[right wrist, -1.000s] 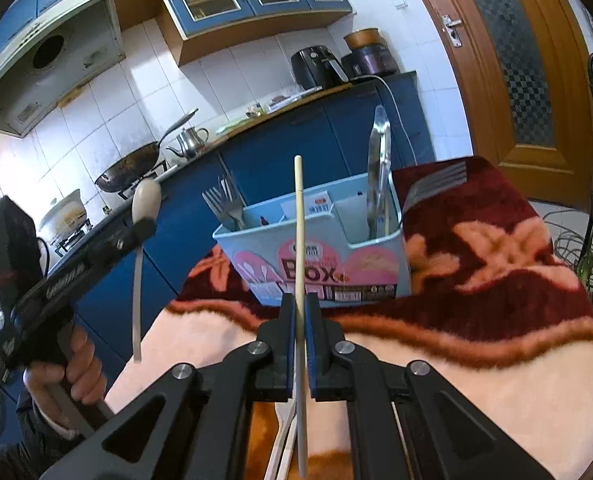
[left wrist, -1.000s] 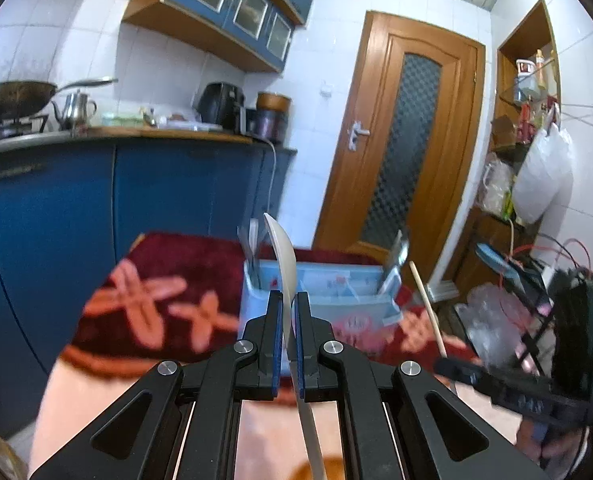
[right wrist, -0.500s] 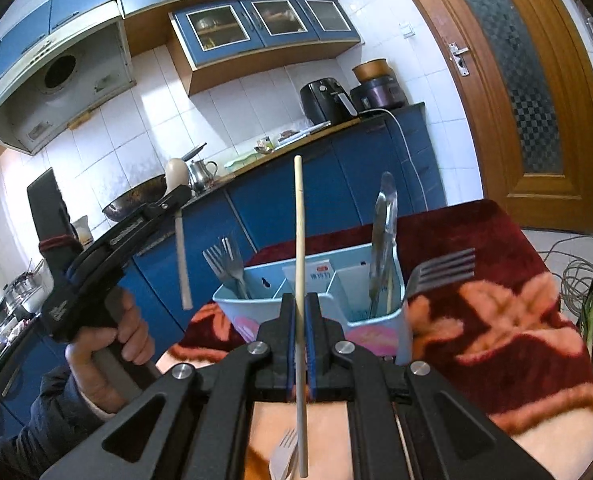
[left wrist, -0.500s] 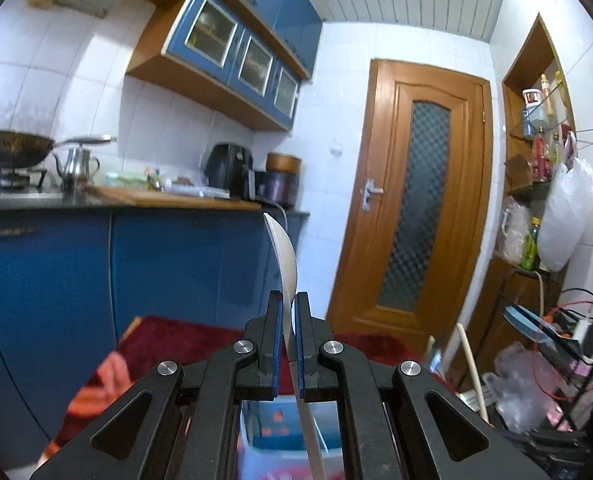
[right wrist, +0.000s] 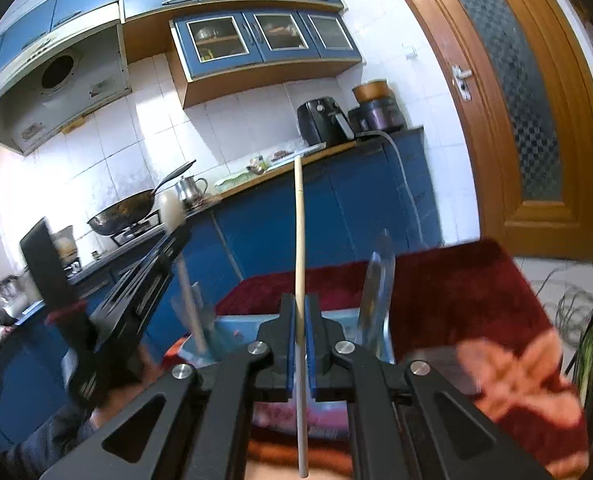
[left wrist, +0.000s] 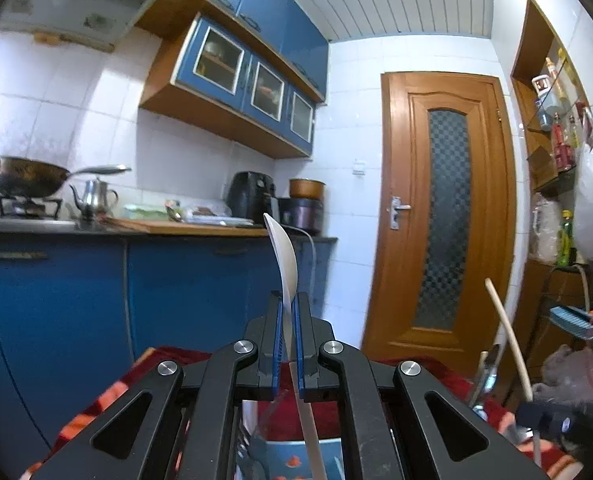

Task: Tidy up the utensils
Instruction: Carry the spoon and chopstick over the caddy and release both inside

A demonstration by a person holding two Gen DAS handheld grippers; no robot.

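Both tools had risen over the box point(right wrist: 232, 328) at six o'clock, the left tool point(left wrist: 287, 344) clamping the spoon point(left wrist: 284, 256), the right tool point(right wrist: 301, 344) the chopstick point(right wrist: 299, 240), ready to drop in.

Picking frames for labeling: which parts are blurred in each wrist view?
Left wrist view: mostly sharp; white spoon crisp in the left claw. Right wrist view: chopstick sharp in the right claw, utensil box and red blanket motion-smeared.

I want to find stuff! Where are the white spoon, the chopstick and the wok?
white spoon point(left wrist: 286, 256), left wrist view, on its bowl.
chopstick point(right wrist: 299, 232), right wrist view, on its upper shaft.
wok point(left wrist: 24, 178), left wrist view, on its side.
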